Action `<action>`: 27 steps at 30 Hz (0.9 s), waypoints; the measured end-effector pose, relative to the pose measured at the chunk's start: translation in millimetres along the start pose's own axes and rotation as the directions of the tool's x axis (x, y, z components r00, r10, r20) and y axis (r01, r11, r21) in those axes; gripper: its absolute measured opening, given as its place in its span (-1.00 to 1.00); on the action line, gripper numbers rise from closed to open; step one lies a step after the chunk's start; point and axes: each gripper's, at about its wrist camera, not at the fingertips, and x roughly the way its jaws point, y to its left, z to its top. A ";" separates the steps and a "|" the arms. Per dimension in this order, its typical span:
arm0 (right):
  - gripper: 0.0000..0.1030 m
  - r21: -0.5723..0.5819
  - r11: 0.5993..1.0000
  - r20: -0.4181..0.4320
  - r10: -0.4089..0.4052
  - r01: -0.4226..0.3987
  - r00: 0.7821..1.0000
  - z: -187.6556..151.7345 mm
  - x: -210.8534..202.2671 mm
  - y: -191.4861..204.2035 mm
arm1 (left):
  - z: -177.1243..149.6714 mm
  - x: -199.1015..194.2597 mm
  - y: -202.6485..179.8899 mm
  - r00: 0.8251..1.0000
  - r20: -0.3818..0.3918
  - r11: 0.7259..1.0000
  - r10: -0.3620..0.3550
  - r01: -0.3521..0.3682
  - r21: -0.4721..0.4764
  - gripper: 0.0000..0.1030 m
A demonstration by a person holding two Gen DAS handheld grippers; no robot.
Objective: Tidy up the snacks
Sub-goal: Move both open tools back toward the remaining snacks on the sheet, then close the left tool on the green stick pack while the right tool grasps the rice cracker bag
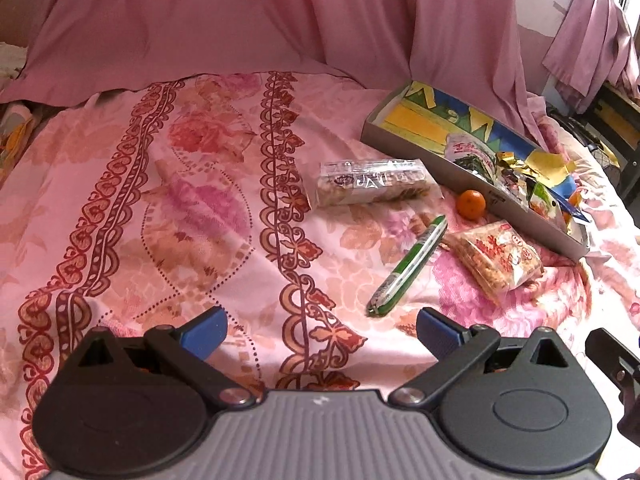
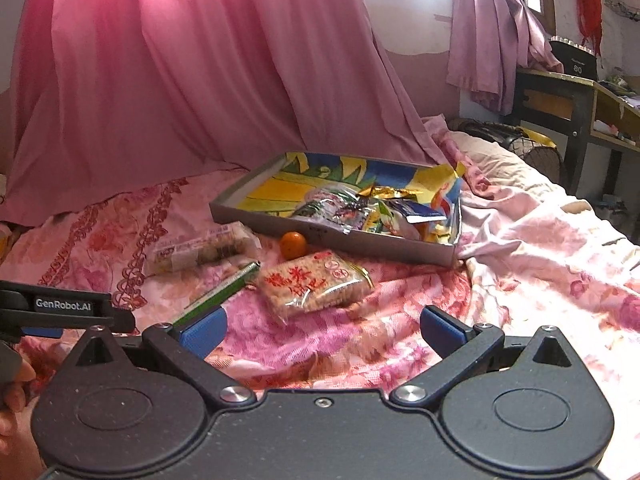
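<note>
Nearest the lens in the left wrist view, the left gripper [image 1: 322,332] filled the bottom of the frame, its blue-padded fingers [image 1: 204,336] spread wide apart with nothing between them, above a floral bedsheet [image 1: 160,208]. Right of centre lay the loose snacks: a clear-wrapped biscuit pack [image 1: 372,182] at mid-frame, a green stick-shaped snack [image 1: 408,266] lying diagonally below it, a small orange fruit [image 1: 471,204] just beside the tray's near wall, and a bag of rice crackers with red lettering [image 1: 498,258] to the lower right. A grey tray [image 1: 404,145] sat in the upper right, lined with bright yellow, blue and green paper and holding several wrapped snacks toward its right end. A pink curtain [image 1: 240,20] hung across the top. A black piece of the other gripper showed at the right edge.

In the right wrist view, the right gripper [image 2: 322,332] likewise took up the bottom, its blue fingers [image 2: 442,330] held apart and empty. Just ahead of them, at centre, lay the rice cracker bag [image 2: 314,286], with the green stick snack [image 2: 222,290] to its left, its lower end hidden behind the left finger. The biscuit pack [image 2: 204,250] lay further left, and the orange fruit [image 2: 293,245] sat close against the tray [image 2: 332,236], which occupied the middle of the frame with its pile of wrappers. At the left edge, the left gripper's black body [image 2: 64,308] was visible, with a person's hand [image 2: 14,396] below it. A dark wooden desk [image 2: 580,96] stood at the upper right.
</note>
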 end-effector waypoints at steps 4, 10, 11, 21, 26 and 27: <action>0.99 0.009 1.000 -0.014 -0.005 0.006 1.000 -0.2 3.1 -1.5 | 0.4 0.3 -0.7 1.000 0.004 1.000 -0.004 0.004 0.012 0.99; 0.99 0.023 1.000 -0.040 -0.005 0.006 0.999 -0.1 10.0 -3.5 | 1.1 6.0 -2.3 1.000 0.003 1.000 -0.008 0.008 0.029 0.99; 0.99 0.025 1.000 -0.044 -0.005 0.006 0.999 -0.3 11.1 -3.9 | 1.2 7.3 -2.4 1.000 0.003 0.999 -0.010 0.009 0.032 0.99; 0.99 0.025 1.000 -0.107 -0.010 0.013 0.994 -0.9 27.7 -2.5 | 4.6 20.8 -9.2 0.998 0.020 0.992 -0.053 0.050 0.117 0.99; 0.99 0.004 1.000 -0.124 -0.009 0.010 0.992 -1.2 34.5 -0.4 | 14.1 26.8 -17.2 0.993 0.061 0.968 -0.101 0.084 0.238 0.99; 0.99 -0.006 1.000 -0.123 -0.013 0.012 0.992 -0.7 36.1 0.2 | 16.7 28.6 -18.7 0.992 0.066 0.962 -0.112 0.092 0.259 0.99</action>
